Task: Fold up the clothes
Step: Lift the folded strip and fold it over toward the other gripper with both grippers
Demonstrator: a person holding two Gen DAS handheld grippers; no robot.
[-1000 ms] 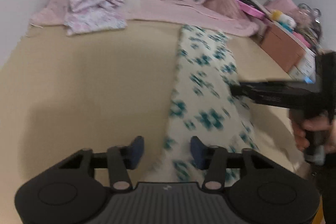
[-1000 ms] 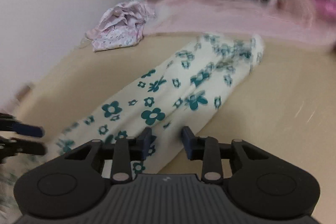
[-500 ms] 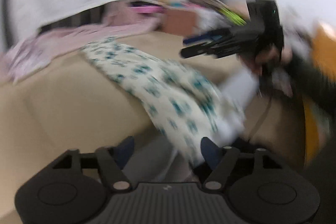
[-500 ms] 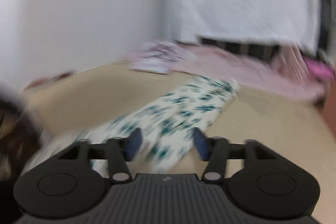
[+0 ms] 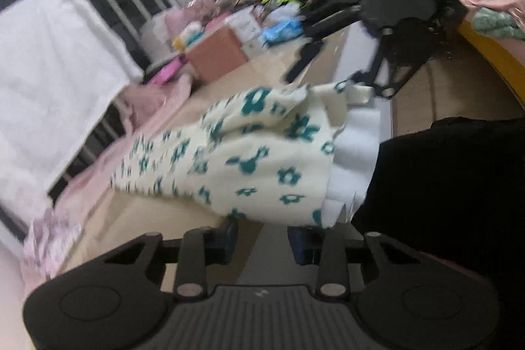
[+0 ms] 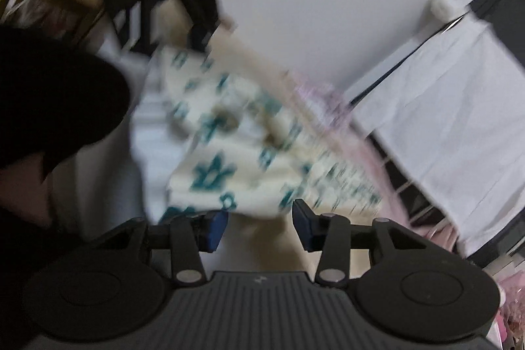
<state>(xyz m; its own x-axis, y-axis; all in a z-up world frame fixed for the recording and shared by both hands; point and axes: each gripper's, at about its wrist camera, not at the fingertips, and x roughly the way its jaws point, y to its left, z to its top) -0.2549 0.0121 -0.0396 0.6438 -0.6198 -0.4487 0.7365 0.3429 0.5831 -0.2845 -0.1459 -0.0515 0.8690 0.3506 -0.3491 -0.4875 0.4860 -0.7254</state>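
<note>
While blurred, fleecy cream garment (image 5: 256, 153), teal flowers, seemingly bunched.

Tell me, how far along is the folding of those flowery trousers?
Early on. The flowered garment lies as a long narrow strip on the tan bed, apparently already halved lengthwise. Both the left gripper and right gripper sit open at its near end, gripping nothing. Folding it end to end remains.

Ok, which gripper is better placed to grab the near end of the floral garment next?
Left, marginally. The left gripper is open, with the hem of the floral garment right at its fingertips. The right gripper is open and close too, but its view is too blurred to judge.
</note>
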